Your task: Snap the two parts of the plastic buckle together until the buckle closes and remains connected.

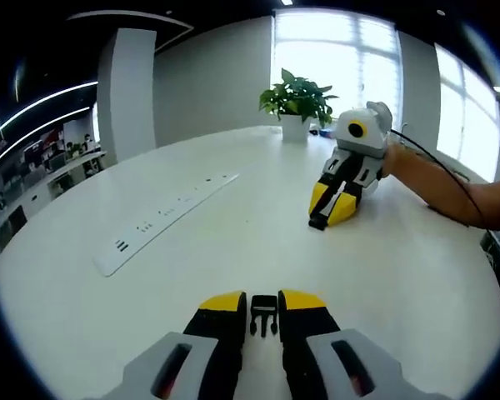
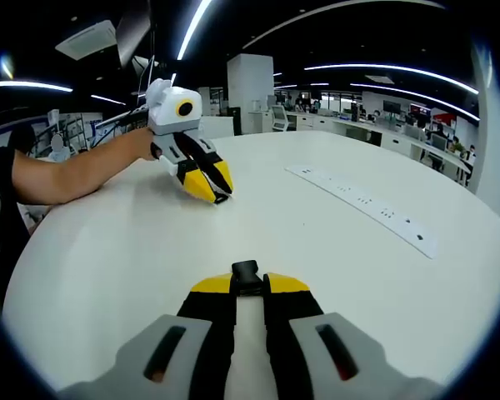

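Left gripper view: left gripper [image 1: 263, 302] jaws pinch the pronged buckle half [image 1: 263, 315], low over the tabletop [image 1: 233, 242]. Right gripper [image 1: 337, 196] across, tips down on the tabletop, forearm [image 1: 450, 187] resting flat.

Right gripper view: jaws pinch the socket half [image 2: 247, 277] at the tips. Left gripper [image 2: 202, 177] opposite, tilted down, well apart.

Left gripper [image 1: 263, 302]: black jaws with yellow tips, rising from grey housings with dark slots.
Right gripper [image 2: 249, 285]: wore the same black, yellow and grey scheme.
Upper body: a white casing carried a yellow-ringed round mark.
Cable [image 1: 447, 172]: a thin black lead ran along the forearm.
Arms [image 2: 75, 173]: both forearms were bare, without sleeves.
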`<state>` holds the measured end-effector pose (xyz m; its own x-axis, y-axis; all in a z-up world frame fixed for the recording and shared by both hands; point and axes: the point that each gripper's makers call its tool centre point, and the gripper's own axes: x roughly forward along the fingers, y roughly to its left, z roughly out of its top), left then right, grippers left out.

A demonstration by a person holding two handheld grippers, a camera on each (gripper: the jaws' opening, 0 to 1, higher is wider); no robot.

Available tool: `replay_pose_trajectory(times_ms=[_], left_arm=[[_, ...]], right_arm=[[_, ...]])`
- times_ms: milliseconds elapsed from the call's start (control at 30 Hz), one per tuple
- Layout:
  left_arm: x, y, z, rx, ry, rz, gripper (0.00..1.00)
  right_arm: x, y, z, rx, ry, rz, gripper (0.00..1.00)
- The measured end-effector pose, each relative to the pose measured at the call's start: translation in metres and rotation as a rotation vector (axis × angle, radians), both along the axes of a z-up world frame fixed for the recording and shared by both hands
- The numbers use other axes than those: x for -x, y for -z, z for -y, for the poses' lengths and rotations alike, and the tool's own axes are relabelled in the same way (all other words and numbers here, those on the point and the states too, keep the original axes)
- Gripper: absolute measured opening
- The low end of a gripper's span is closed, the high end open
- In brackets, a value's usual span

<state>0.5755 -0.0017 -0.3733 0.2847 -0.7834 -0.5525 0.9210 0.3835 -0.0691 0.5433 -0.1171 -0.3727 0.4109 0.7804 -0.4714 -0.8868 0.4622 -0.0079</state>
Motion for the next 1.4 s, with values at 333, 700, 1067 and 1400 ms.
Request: replay_pose_trajectory(times_ms=[333,700,1067,1400], left_arm=[[0.003,0.005,0.002,-0.045,0.018,0.021,0.14],[0.01,0.0,0.01,-0.038,0.042,0.012,0.12],[0.092,0.006,0.038,-0.041,0.437,0.014,0.12],[0.125,0.006,0.034,-0.072,0.661,0.078,0.11]], right_arm=[[-0.001,0.0,0.002,0.0,0.0,0.0,0.12],[0.0,0.0,0.003,0.0,0.0,-0.001,0.12],[-0.001,0.001,0.002,-0.001,-0.003,-0.002,0.12],[-0.001,0.002,0.002,-0.008,-0.002,-0.002,0.12]])
